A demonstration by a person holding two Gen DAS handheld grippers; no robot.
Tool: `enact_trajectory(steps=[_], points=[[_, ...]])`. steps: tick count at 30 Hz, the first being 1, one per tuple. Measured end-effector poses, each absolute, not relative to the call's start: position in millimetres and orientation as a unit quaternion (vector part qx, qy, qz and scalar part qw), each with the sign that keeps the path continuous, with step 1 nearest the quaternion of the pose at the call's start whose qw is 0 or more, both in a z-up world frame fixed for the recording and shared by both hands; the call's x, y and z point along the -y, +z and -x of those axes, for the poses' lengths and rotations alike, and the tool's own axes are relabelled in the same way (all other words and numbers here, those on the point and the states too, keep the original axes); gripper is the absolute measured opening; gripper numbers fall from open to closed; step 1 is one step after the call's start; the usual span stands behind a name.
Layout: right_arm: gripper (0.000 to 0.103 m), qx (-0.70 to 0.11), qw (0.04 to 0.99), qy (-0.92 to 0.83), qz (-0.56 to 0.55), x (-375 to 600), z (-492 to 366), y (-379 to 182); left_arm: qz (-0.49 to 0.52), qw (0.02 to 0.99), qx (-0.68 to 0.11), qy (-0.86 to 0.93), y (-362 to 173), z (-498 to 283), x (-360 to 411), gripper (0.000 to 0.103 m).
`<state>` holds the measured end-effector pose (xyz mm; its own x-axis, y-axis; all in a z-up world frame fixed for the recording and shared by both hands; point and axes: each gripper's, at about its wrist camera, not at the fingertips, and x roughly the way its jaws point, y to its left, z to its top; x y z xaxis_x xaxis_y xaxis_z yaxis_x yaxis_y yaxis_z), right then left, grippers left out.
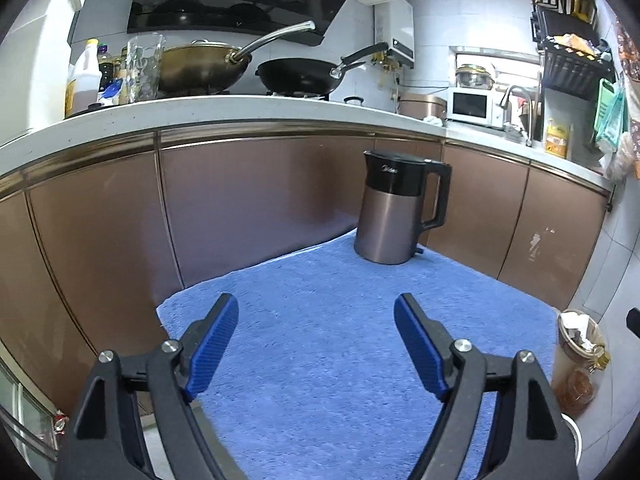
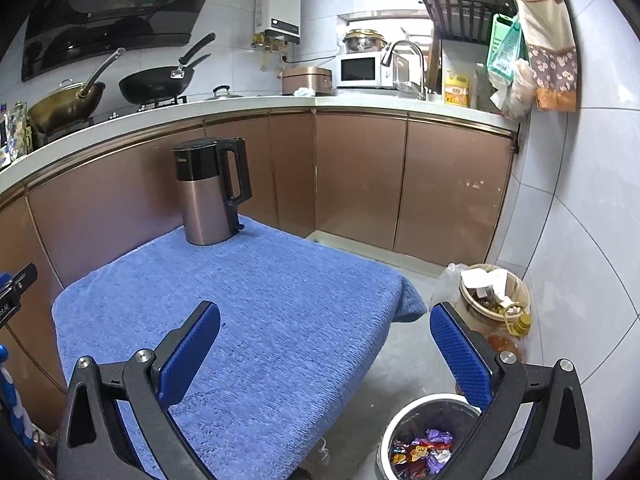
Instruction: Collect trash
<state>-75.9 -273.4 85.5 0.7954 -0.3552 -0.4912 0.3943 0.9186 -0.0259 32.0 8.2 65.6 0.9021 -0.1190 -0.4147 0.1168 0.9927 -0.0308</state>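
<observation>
The left tongs (image 1: 316, 312) hang wide apart with nothing between their blue pads, above the blue towel (image 1: 320, 320) that covers the bench. The right tongs (image 2: 325, 322) are equally wide and hold nothing; one pad sits over the towel's near corner, the other over the floor beside it. Directly below that outer pad stands one round trash bin (image 2: 424, 440), upright and open at the top, with a heap of colourful crumpled wrappers (image 2: 424, 450) inside. Just beyond it stands one woven basket (image 2: 494, 300) stuffed with paper scraps, an amber bottle (image 2: 518, 326) touching its front. On the towel itself only one thing stands: a steel electric kettle (image 2: 210, 196), upright at the far edge, handle turned right. Behind runs the kitchen counter (image 1: 240, 110) with two woks, one brass (image 1: 200, 66), one black (image 1: 300, 76), and one white microwave (image 1: 472, 106).
</observation>
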Motion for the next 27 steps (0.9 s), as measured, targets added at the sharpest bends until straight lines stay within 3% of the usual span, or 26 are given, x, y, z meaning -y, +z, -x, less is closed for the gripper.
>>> enact_trajectory(steps=[27], points=[[0.103,-0.281,0.929,-0.223,-0.088,324,63,44,-0.038,0.976,-0.208,-0.052,53,-43,28,0.079]])
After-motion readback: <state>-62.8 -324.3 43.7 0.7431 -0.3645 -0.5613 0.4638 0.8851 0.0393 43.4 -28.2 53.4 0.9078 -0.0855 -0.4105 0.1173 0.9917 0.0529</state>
